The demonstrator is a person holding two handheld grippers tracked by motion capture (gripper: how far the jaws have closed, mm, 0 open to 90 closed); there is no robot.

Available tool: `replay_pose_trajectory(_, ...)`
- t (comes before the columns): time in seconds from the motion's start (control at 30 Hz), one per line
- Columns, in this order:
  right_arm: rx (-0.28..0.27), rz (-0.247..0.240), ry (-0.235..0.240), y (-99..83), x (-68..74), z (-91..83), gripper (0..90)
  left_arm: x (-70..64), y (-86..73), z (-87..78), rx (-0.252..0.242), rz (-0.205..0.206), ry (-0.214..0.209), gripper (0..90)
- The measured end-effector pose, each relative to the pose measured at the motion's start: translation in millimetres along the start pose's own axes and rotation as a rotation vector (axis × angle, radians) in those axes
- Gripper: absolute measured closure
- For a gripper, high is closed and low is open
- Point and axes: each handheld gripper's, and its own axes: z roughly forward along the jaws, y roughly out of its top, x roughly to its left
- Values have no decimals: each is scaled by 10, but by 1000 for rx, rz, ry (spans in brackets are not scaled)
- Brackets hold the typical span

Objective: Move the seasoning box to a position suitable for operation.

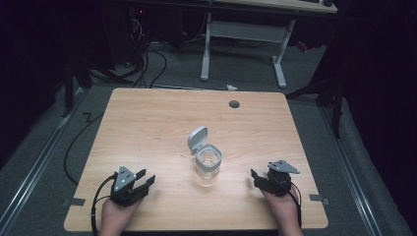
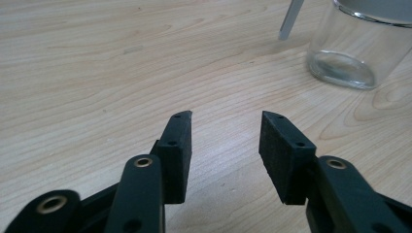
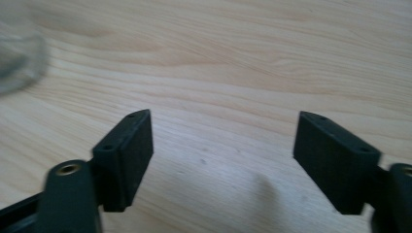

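Note:
A clear glass jar [image 1: 208, 165] stands upright near the middle of the wooden table [image 1: 147, 123], its grey hinged lid [image 1: 197, 138] flipped open behind it. My left gripper [image 1: 146, 180] rests near the front left, open, nothing between its jaws; the jar [image 2: 357, 46] appears ahead at the upper right of its view. My right gripper [image 1: 253, 177] sits at the front right, open and empty, with the blurred jar [image 3: 17, 53] at the upper left of its view. Both grippers lie apart from the jar, one on each side.
A round cable hole [image 1: 234, 104] sits near the table's far edge. Beyond the table stand a white desk frame [image 1: 246, 44] and cables on the grey floor. A hand holds each gripper at the table's front edge.

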Motion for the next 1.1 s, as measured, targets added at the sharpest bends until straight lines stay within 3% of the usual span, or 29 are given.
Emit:
replay_pose_trajectory(0.27, -53, 12, 67, -53, 19, -116, 458, -42, -9, 46, 11, 14, -15, 501)
replay_pose_trajectory(0.33, -71, 23, 93, -33, 68, -145, 519, -47, -14, 39, 13, 20, -25, 473)
replay_pose_trajectory(0.43, -79, 15, 108, 6, 117, -143, 542, -44, -22, 39, 20, 21, -27, 466)
replay_pose_trajectory(0.67, -71, 9, 129, 235, 235, 1, 617, -28, -38, 47, 36, 10, -33, 431)
replay_pose_trajectory(0.77, -77, -30, 124, 296, 339, 59, 677, 5, -37, 59, 43, -5, -23, 426)
replay_pose_trajectory(0.87, -59, -54, 148, 337, 439, 166, 802, 37, -16, 46, 34, -28, -13, 446)
replay_pose_trajectory(0.9, -59, -54, 148, 337, 439, 166, 802, 37, -16, 46, 34, -28, -13, 448)
replay_pose_trajectory(0.93, -48, -53, 167, 355, 482, 206, 879, 31, -11, 33, 29, -29, -14, 455)
replay_pose_trajectory(1.1, -54, -92, 183, 408, 589, 256, 900, 27, -21, 34, 24, -8, -10, 467)
